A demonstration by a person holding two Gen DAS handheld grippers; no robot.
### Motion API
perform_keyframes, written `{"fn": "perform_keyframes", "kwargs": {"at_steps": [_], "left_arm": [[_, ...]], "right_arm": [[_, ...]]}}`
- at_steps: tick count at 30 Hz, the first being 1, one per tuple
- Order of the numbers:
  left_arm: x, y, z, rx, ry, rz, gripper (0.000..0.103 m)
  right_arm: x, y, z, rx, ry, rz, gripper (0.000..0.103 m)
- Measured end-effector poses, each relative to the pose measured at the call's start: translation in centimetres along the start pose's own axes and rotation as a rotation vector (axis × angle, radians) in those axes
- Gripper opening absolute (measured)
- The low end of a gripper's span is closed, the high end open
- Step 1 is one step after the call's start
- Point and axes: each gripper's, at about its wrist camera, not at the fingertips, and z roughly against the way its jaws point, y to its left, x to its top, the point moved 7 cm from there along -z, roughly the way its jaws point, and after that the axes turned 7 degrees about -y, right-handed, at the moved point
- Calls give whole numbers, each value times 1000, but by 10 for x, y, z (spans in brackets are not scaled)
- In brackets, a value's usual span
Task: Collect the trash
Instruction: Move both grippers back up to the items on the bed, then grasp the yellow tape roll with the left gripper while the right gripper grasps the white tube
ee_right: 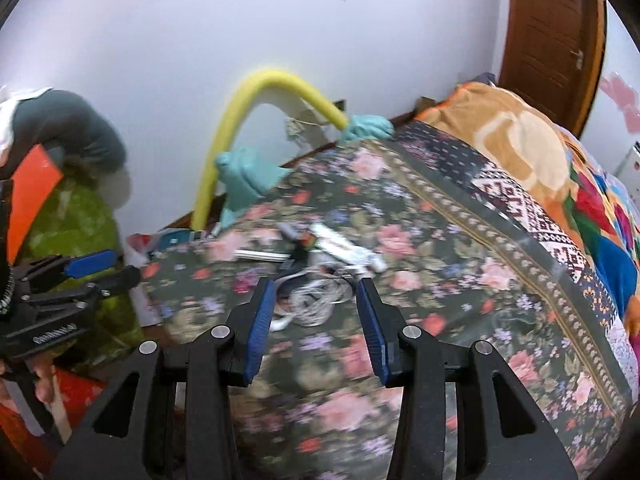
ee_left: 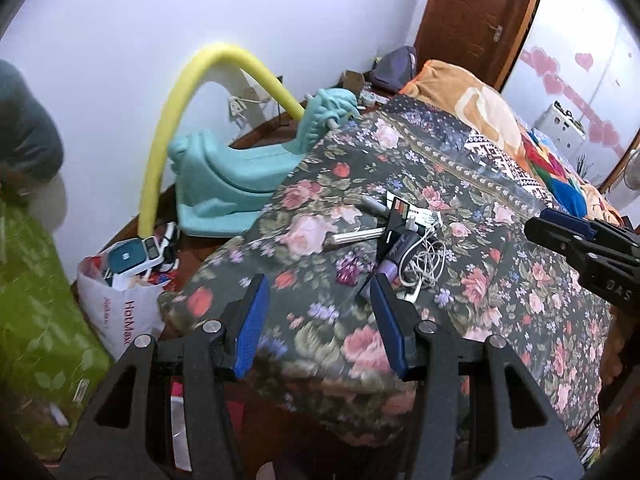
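With both the left gripper and right gripper gaping empty, that tangled cable at 12 o'clock could snag and drag the neighbouring clutter off the bed.

The right view is smeared: the clutter on the quilt blurs into pale streaks, pieces not separable. The right gripper is cut off at the left view's edge, its jaws unreadable there
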Motion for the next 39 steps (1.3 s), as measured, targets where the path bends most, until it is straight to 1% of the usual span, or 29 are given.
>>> {"fn": "perform_keyframes", "kwargs": {"at_steps": [4,7,10,12,15,18,20,24,25,26,27,28,29,31,34,36,38,39], "left_arm": [[4,-5,-33,-8,34,-23,51],[3,-4,-55,-17,66,-7,51],[-1,-5,-73,-34,91,5,51],[-4,-5,-84,-23,105,-10,51],[-9,-1,-98,-8,129,-16,51],[-12,2,-106,-23,140,10,51],[-13,3,-108,-30,142,25,51],[-17,0,-107,-46,150,34,51],[-18,-1,-106,-53,154,31,51],[-20,-4,-105,-60,157,23,51],[-21,-7,-103,-65,158,15,51],[-23,-10,-101,-70,158,6,51],[-24,-12,-99,-75,161,3,51],[-29,-18,-96,-96,169,0,51],[-38,-27,-92,-123,190,-1,46],[-45,-33,-93,-124,207,-8,42],[-52,-38,-96,-121,228,-17,31],[-54,-39,-97,-120,235,-19,29]], "right_arm": [[-5,-28,-37,-35,53,29,39],[-10,-42,-66,-46,98,45,39],[-13,-52,-96,-15,136,52,39],[-14,-54,-112,17,150,46,39],[-16,-57,-134,39,169,42,39],[-18,-55,-151,70,192,47,39],[-18,-53,-160,69,193,54,39],[-21,-48,-171,95,189,29,39],[-23,-48,-173,103,200,14,36],[-25,-48,-175,113,202,-3,28],[-25,-48,-173,124,192,-22,25],[-26,-49,-173,127,189,-34,11],[-27,-51,-172,125,193,-51,5],[-28,-57,-169,120,187,-87,5],[-32,-65,-162,90,181,-100,5],[-34,-71,-153,80,167,-109,4],[-38,-73,-140,72,160,-115,4],[-40,-76,-136,65,160,-121,4]]}}
